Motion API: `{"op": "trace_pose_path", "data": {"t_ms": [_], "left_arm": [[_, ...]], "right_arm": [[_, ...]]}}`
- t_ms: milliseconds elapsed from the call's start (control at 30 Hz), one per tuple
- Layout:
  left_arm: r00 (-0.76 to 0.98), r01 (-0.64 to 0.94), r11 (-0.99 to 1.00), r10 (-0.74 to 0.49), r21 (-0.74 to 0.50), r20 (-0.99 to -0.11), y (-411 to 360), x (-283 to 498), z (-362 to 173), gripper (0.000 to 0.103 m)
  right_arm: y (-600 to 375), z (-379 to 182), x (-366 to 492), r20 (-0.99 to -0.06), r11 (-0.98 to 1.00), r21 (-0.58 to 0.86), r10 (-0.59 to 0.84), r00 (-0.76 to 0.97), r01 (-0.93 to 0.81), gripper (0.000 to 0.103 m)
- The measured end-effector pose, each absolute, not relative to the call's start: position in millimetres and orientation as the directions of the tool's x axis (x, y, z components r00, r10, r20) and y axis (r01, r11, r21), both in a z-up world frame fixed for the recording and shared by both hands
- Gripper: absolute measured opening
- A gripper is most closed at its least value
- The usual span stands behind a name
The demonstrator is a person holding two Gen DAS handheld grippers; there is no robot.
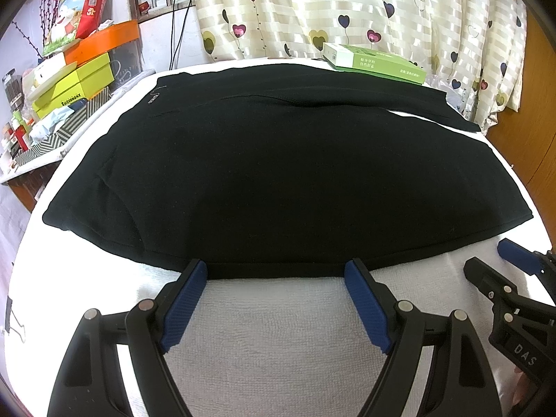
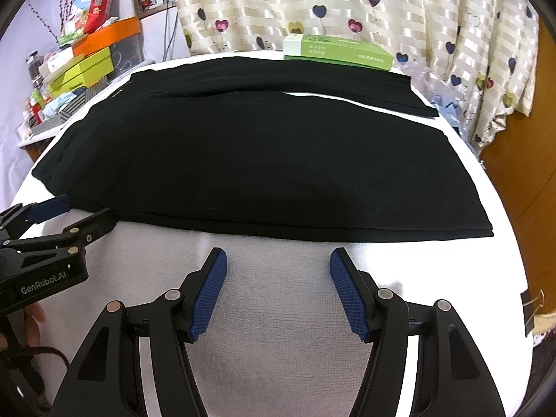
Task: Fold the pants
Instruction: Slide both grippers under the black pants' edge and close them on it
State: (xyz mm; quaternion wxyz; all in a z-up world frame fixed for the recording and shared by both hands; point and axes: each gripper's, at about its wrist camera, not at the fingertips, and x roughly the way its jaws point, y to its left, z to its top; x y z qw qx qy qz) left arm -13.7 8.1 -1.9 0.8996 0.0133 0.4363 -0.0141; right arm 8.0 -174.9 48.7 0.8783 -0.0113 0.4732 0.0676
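Now black pants (image 1: 278, 173) lie flat, legs spread, on white towel (image 1: 278, 330).

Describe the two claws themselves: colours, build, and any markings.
Both match: black plastic frames with triangular cut-outs, silver round pivot pins, and blue ribbed pads on the fingers. The left claw carries white "GenRobot.AI" lettering on its side; the right claw shows "DAS".

Likely home bedroom: heart-print curtain (image 1: 365, 10), stacked boxes (image 1: 80, 73).
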Motion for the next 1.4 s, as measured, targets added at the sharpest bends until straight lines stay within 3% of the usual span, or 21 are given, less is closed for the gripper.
{"op": "trace_pose_path", "data": {"t_ms": [133, 267, 500, 767, 1067, 1400], "left_arm": [[0.591, 0.103, 0.995, -0.061, 0.000, -0.804, 11, -15, 2, 0.083], [0.577, 0.134, 0.988, -0.145, -0.082, -0.804, 26, -17, 16, 0.083], [0.663, 0.213, 0.977, -0.170, -0.034, -0.729, 42, 3, 68, 0.083], [0.699, 0.209, 0.976, -0.107, 0.059, -0.707, 69, 93, 100, 0.083], [0.657, 0.259, 0.964, -0.135, 0.054, -0.742, 81, 206, 95, 0.083], [0.563, 0.354, 0.933, -0.156, 0.066, -0.811, 79, 303, 42, 0.081]], "right_arm": [[-189, 64, 11, -0.804, 0.977, 0.147, 0.210, 0.555, -0.157, 0.063], [-199, 86, 22, -0.764, 0.975, 0.135, 0.217, 0.608, -0.178, 0.063], [-211, 131, 66, -0.699, 0.968, 0.079, 0.225, 0.679, -0.239, 0.063], [-208, 153, 146, -0.684, 0.940, -0.041, 0.222, 0.695, -0.340, 0.063], [-225, 135, 261, -0.723, 0.937, 0.099, 0.299, 0.623, -0.335, 0.063], [-224, 68, 338, -0.813, 0.913, 0.033, 0.262, 0.520, -0.407, 0.063]]}}
